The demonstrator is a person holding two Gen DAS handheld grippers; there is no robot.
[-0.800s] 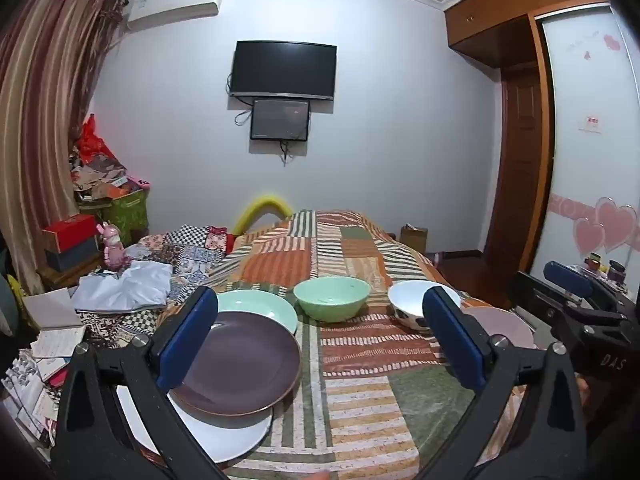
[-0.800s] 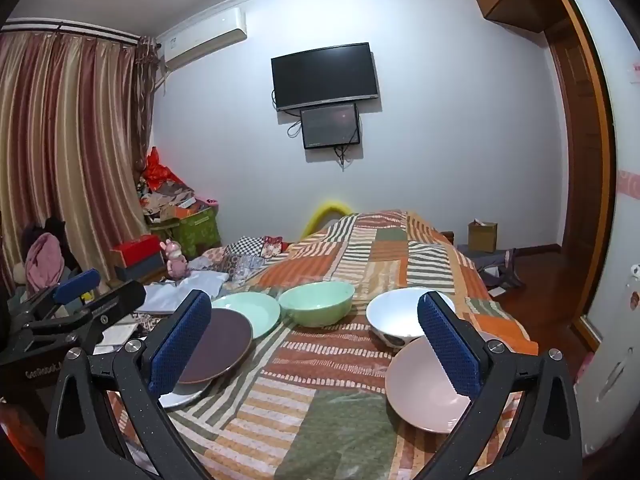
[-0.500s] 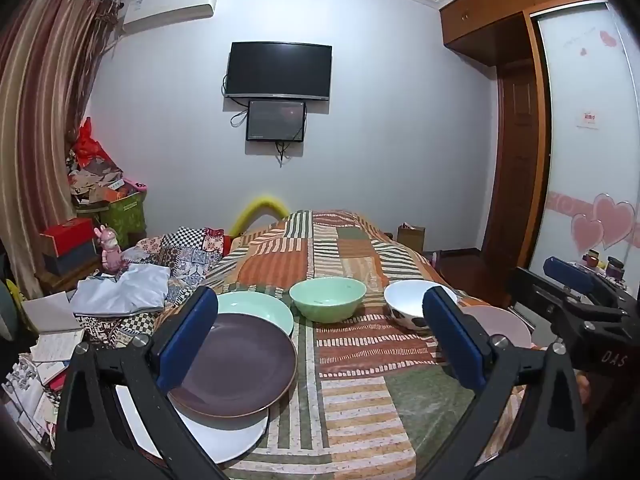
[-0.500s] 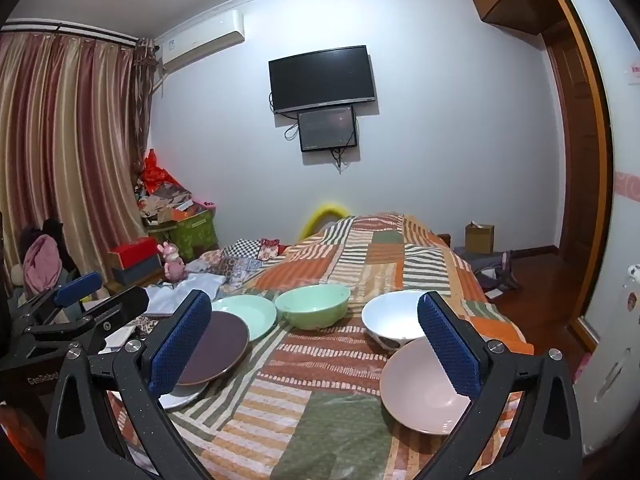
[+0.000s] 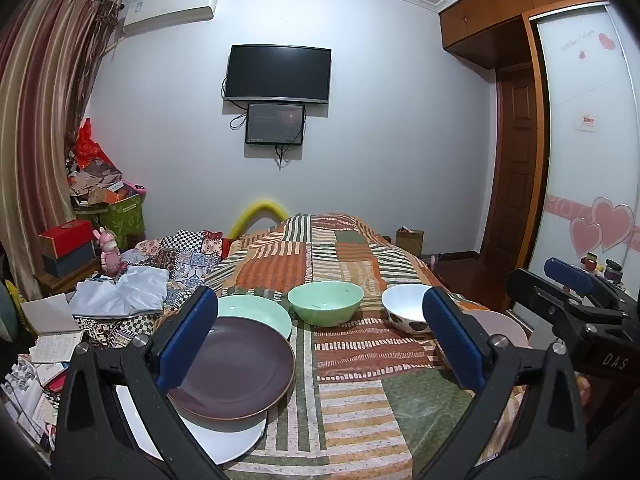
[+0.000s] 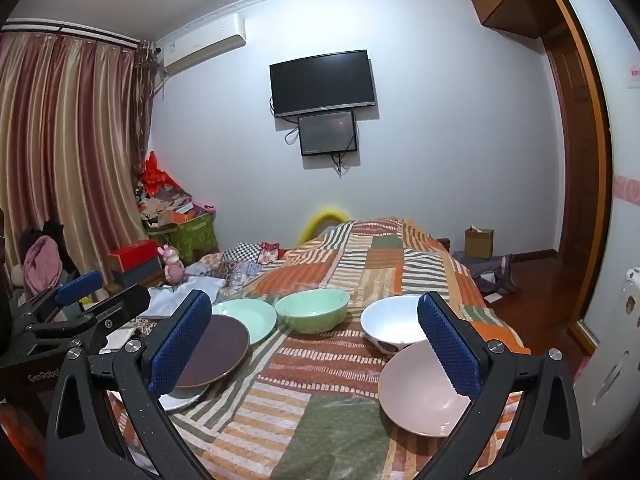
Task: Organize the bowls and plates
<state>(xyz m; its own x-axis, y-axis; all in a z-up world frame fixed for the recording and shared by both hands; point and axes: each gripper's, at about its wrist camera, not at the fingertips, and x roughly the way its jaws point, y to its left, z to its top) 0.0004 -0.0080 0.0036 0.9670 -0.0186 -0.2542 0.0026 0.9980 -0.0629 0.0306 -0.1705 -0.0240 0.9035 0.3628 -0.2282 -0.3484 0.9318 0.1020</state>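
On the patchwork bed lie a white plate [image 5: 224, 440] with a dark purple plate [image 5: 240, 368] on it, a mint plate [image 5: 256, 314] behind them, a green bowl [image 5: 325, 303], a white bowl [image 5: 404, 312] and a pink bowl [image 6: 420, 392]. My left gripper [image 5: 316, 344] is open and empty, held above the bed's near end, its left finger over the purple plate. My right gripper [image 6: 316, 348] is open and empty, its right finger over the pink bowl. The same dishes show in the right wrist view: purple plate [image 6: 216, 354], green bowl [image 6: 312, 310], white bowl [image 6: 392, 322].
Folded clothes and papers [image 5: 120, 292] lie left of the bed with a pink toy [image 5: 110, 254] and boxes [image 5: 66, 246]. A TV [image 5: 278, 74] hangs on the far wall. A wardrobe and door [image 5: 516, 184] stand at the right, with wooden floor beside the bed.
Both views have shifted slightly; the dishes sit a little lower and nearer in frame. Nothing was grasped or moved on the bed.
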